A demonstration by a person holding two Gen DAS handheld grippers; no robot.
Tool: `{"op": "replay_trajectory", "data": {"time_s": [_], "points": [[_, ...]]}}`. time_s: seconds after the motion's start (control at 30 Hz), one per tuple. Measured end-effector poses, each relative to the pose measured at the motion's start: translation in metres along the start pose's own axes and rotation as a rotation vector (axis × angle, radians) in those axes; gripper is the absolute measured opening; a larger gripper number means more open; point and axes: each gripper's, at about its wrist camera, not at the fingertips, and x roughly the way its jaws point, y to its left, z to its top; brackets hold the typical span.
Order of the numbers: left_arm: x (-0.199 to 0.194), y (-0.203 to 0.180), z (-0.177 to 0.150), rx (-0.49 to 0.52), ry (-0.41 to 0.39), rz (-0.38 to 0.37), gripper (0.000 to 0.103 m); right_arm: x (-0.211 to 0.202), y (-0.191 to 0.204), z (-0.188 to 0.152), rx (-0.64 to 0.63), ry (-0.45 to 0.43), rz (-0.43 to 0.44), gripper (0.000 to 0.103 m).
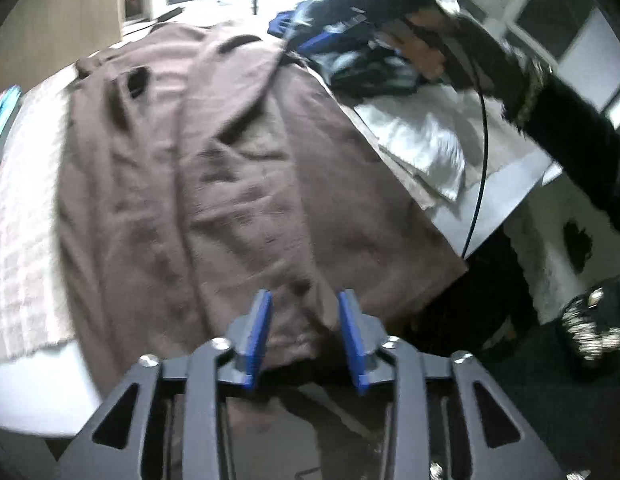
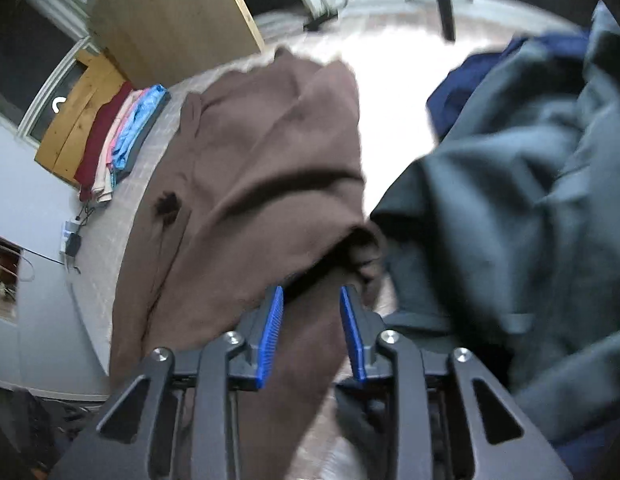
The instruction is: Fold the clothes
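Left gripper (image 1: 304, 300): jaws parted, nothing pinched, above the wrinkled brown cloth garment (image 1: 214, 168).
Right gripper (image 2: 311, 296): released, over the garment's lower-centre fold.
Garment: spread mid-frame on the pale checked cover (image 1: 18, 216).

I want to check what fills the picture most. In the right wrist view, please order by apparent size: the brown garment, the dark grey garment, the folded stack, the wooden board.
1. brown garment and dark grey garment: both large and near the camera, too close to rank.
2. wooden board.
3. folded stack: it lies farther away, so true size is unsure.
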Motion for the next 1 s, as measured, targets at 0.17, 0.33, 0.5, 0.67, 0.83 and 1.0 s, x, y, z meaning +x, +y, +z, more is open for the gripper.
{"op": "replay_trajectory", "data": {"time_s": [0.17,0.33,0.5,0.67,0.83,1.0], "points": [[0.022,-0.006,-0.002,0.027,0.052,0.036,0.036,0.031,-0.010,0.008,0.158,0.024,0.145,0.030],[0.003,0.003,-0.014,-0.065,0.016,-0.002,0.037,0.035,-0.014,0.011,0.215,-0.002,0.191,0.030],[0.011,0.007,-0.020,-0.083,0.032,0.005,0.037,0.030,-0.010,0.016,0.197,-0.044,0.182,0.008],[0.022,0.000,-0.016,-0.037,0.011,0.006,0.030,0.015,-0.006,0.028,0.185,-0.076,0.194,0.005],[0.004,0.002,-0.011,0.019,-0.005,0.069,0.006,0.005,-0.006,0.033,0.187,-0.086,0.201,0.004],[-0.064,-0.010,0.002,0.110,-0.115,0.152,0.006,-0.022,-0.019,0.036,0.193,-0.105,0.228,0.004]]}}
